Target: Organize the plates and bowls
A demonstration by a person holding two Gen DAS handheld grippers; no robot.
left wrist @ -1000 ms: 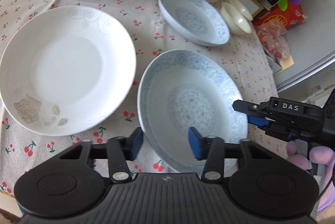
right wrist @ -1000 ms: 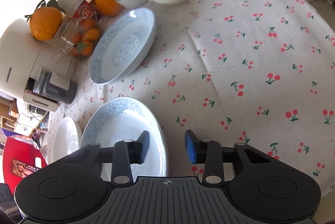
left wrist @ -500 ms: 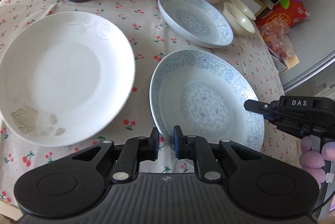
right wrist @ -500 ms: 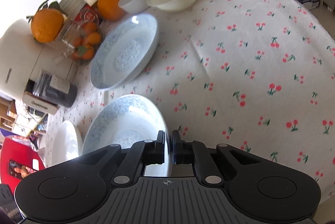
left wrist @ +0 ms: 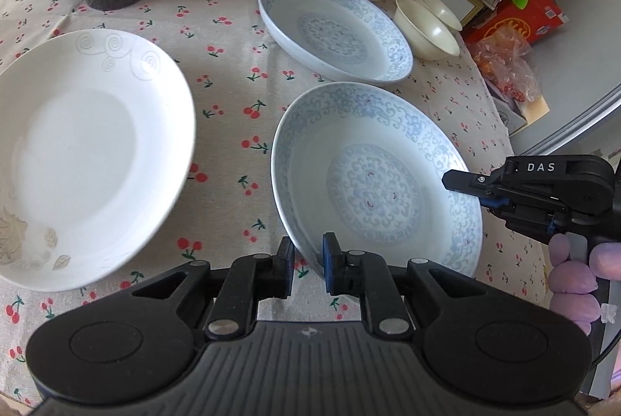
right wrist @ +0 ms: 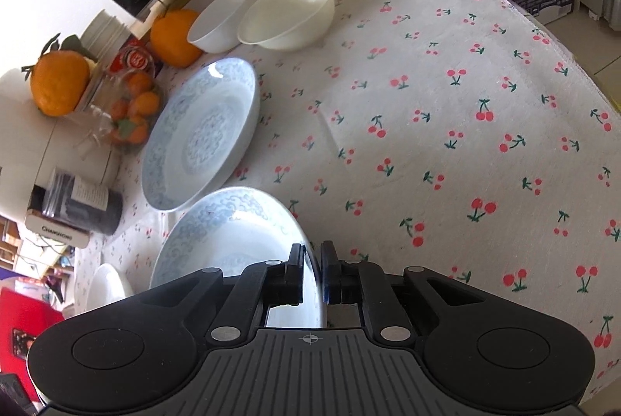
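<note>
Left wrist view, lower centre: both grippers, left [left wrist: 306, 262] and right [right wrist: 311, 270], have jaws clenched on opposite rims of the near plate [left wrist: 372, 179]. Glazed china looks slippery and fragile, so rims suit.

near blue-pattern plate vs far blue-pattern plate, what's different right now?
The near blue plate is pinched at its rim by both the left gripper and the right gripper; the far blue plate is untouched. The near one looks tilted, its gripped edge raised; the far one lies flat on the tablecloth. The far one lies nearer the white bowls. Both share the same pale blue scroll pattern and deep shape.
</note>
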